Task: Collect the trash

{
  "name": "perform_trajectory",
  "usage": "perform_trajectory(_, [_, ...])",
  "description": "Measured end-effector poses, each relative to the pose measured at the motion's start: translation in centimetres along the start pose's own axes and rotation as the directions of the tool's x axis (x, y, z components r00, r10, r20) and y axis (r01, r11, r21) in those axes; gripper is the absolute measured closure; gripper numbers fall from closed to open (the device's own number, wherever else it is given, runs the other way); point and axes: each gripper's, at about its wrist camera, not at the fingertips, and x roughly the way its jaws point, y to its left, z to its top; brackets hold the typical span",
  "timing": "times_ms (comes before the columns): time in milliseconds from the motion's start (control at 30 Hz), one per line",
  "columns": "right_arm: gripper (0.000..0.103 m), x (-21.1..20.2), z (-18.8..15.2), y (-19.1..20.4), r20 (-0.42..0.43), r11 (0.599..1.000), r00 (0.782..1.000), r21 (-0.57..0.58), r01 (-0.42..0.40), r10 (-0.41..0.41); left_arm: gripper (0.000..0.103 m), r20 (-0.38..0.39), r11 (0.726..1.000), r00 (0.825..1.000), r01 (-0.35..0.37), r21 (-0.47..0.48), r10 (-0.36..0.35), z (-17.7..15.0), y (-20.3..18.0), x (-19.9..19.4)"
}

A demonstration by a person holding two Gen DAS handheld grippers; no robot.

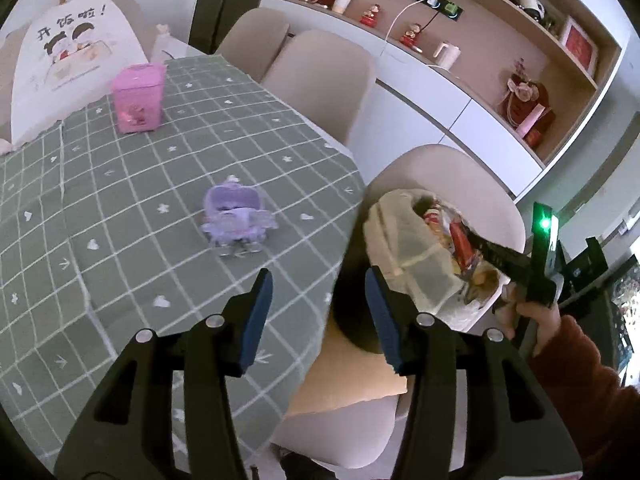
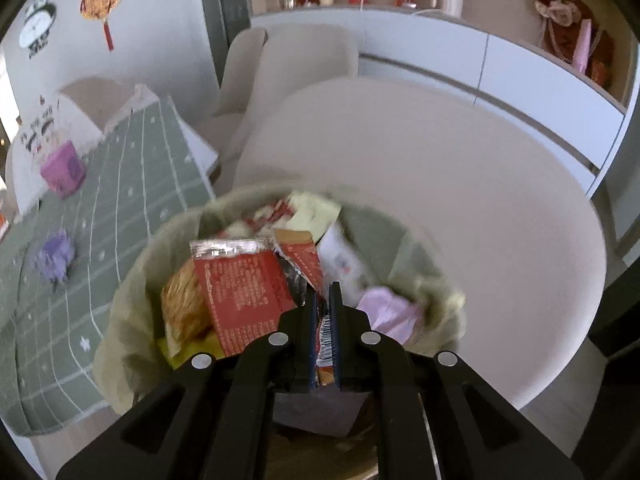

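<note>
Indoors, green checked tablecloth [image 1: 120, 216], beige chairs [image 1: 320, 76]

A pink box [image 1: 138, 98] and a blurred lilac toy, perhaps a carriage [image 1: 237, 216], stand well apart on the green-checked counter [image 1: 100, 208]; beige chairs [image 1: 320, 76] beside

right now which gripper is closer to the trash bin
Right. The right gripper is over the trash bin, shut on a wrapper. The left gripper hangs open by the table edge, beside the bin.
</note>
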Motion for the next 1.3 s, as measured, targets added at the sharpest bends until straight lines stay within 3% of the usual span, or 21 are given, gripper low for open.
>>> perform_trajectory(100, [0.095, 0.2, -1.0, 1.1, -0.023, 1.0, 1.0, 0.005, 0.02, -0.02, 0.049, -0.009, 1.0, 1.0, 0.015, 0.019, -0.015, 0.0, 1.2, -0.3])
perform_trajectory(200, [0.093, -0.1, -1.6, 1.7, -0.052, 0.998, 0.998, 0.05, -0.039, 0.041, 0.041, -0.016, 0.998, 0.999, 0.048, 0.033, -0.048, 0.1, 2.1, -0.4])
perform_trajectory(300, [0.071, -1.0, -1.8, 2.5, -0.059, 0.997, 0.996, 0.052, 0.064, -0.061, 0.03, -0.036, 0.993, 0.994, 0.101, 0.056, -0.099, 0.1, 2.8, 0.0])
perform_trajectory(467, [0.067, -4.4, -3.0, 2.5, -0.016, 0.987, 0.997, 0.141, 0.076, -0.075, 0.026, -0.084, 0.986, 0.99, 0.125, 0.106, -0.116, -0.7, 2.9, 0.4])
perform_trajectory(700, [0.067, -7.7, -4.8, 1.8, 0.015, 0.989, 0.998, 0.138, 0.051, -0.053, 0.022, 0.004, 0.996, 0.998, 0.057, 0.069, -0.057, -2.0, 1.9, -2.1])
perform_trajectory(1100, [0.067, -8.6, -6.6, 0.0, -0.034, 1.0, 0.999, 0.012, -0.002, 0.002, 0.022, 0.093, 0.999, 0.995, -0.038, -0.007, 0.039, -7.4, -2.9, -6.2])
perform_trajectory(1300, [0.067, -12.3, -6.5, -0.4, 0.114, 0.993, 0.989, 0.052, -0.105, 0.099, 0.022, 0.168, 0.993, 0.979, -0.117, 0.001, 0.115, -8.4, -4.4, -8.6])
